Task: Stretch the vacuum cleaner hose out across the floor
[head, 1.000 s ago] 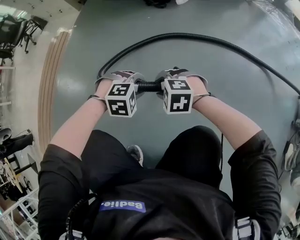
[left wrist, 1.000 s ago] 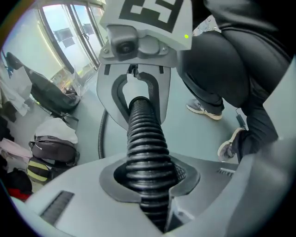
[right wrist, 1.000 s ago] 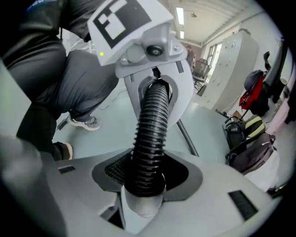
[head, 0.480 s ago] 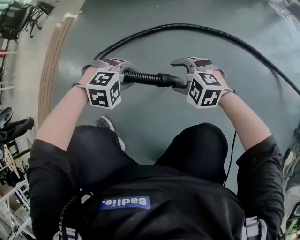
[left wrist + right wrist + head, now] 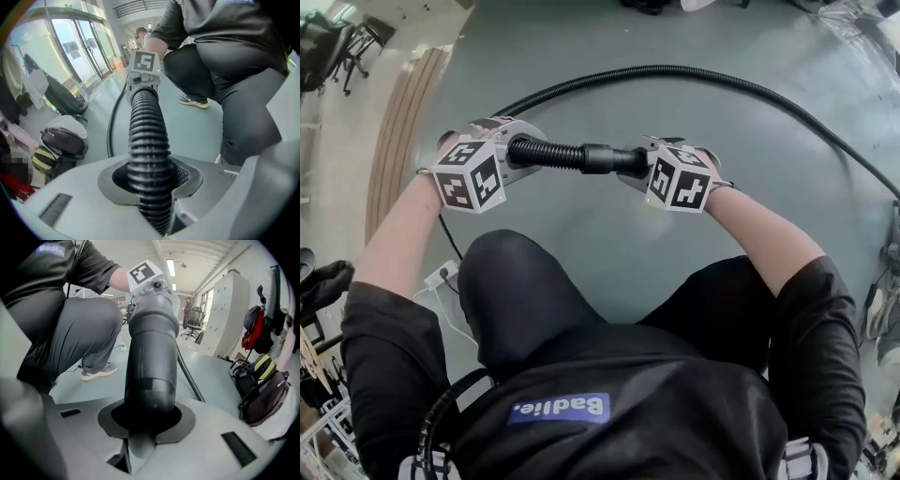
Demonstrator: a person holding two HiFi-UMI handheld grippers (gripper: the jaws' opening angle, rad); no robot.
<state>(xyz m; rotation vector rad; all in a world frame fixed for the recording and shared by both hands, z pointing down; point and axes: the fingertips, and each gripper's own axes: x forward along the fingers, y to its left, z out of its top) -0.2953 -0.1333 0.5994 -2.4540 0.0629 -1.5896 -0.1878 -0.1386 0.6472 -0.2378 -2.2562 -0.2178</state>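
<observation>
The black vacuum hose (image 5: 694, 73) arcs across the grey floor and comes back to my hands. My left gripper (image 5: 514, 150) is shut on its ribbed part (image 5: 551, 153); in the left gripper view the ribbed hose (image 5: 145, 140) runs out from between the jaws of the left gripper (image 5: 150, 180). My right gripper (image 5: 639, 161) has just been closing and its jaws now clamp the smooth black cuff (image 5: 605, 157) at the hose end. In the right gripper view, the cuff (image 5: 152, 357) fills the throat of the right gripper (image 5: 145, 423).
A curved wooden floor strip (image 5: 394, 141) runs along the left. A white power strip (image 5: 442, 274) lies by my left knee. Bags (image 5: 63, 140) sit near glass doors; more bags (image 5: 265, 394) and lockers (image 5: 225, 315) stand on the other side. Office chairs (image 5: 337, 47) stand far left.
My hands have drawn apart, the left one going left, so a longer piece of hose shows between them. The right jaws opened wide around the cuff, then closed on it.
</observation>
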